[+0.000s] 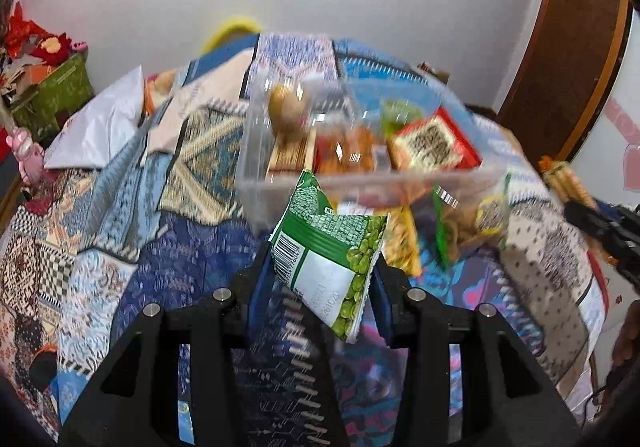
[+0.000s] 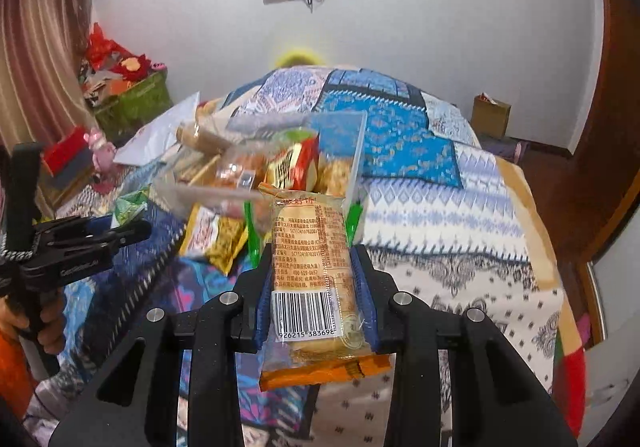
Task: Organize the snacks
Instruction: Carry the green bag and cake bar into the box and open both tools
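My left gripper [image 1: 322,263] is shut on a green pea snack packet [image 1: 332,235], which hangs tilted above the quilt. Just beyond it stands a clear plastic box [image 1: 256,151] filled with several snacks. A yellow packet [image 1: 402,243] and a green-edged bag of crisps [image 1: 464,223] lie loose in front of the box. My right gripper [image 2: 314,253] is shut on an orange biscuit packet [image 2: 304,307] held lengthwise, barcode up, short of the clear box [image 2: 358,151]. The left gripper [image 2: 136,231] shows at the left in the right wrist view, and the right gripper [image 1: 608,235] at the right edge in the left wrist view.
Everything sits on a bed with a patchwork quilt [image 2: 440,215]. A white bag [image 1: 100,127] lies left of the box. A green bin [image 1: 60,91] and a pink toy [image 1: 28,155] stand off the bed's left side. A brown door [image 1: 560,47] is right, a cardboard box [image 2: 490,115] on the floor.
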The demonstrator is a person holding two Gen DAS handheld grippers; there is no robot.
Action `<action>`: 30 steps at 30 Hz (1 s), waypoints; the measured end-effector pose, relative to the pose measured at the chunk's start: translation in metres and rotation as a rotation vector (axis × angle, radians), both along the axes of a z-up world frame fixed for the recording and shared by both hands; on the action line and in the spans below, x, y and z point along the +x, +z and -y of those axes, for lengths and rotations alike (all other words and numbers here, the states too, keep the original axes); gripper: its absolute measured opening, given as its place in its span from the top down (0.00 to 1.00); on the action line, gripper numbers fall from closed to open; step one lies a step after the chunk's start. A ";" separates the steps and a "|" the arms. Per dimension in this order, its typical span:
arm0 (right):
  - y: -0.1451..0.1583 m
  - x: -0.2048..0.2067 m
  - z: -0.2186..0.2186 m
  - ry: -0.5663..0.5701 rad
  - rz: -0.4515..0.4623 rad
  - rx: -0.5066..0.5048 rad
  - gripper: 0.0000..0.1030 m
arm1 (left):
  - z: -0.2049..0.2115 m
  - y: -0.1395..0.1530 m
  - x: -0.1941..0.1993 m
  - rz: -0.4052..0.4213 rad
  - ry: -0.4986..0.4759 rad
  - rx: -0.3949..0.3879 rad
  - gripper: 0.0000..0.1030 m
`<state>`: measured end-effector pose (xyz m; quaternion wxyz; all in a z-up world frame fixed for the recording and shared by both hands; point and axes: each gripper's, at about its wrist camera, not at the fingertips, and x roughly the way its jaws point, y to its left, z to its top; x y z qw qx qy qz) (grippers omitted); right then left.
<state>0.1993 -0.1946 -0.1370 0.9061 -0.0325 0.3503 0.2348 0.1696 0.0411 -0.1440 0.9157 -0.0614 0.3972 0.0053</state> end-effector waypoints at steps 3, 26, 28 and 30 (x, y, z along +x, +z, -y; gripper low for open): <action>0.003 0.008 -0.002 -0.009 0.004 0.016 0.68 | 0.000 0.014 0.007 0.039 -0.009 -0.005 0.57; 0.014 0.102 -0.037 -0.058 0.035 0.078 0.68 | 0.014 0.029 0.107 0.094 -0.038 -0.027 0.57; 0.011 0.112 -0.041 -0.063 0.026 0.075 0.68 | 0.014 0.024 0.116 0.087 -0.036 -0.026 0.57; 0.006 0.122 -0.043 -0.072 0.013 0.071 0.68 | 0.015 0.019 0.124 0.083 -0.032 -0.021 0.57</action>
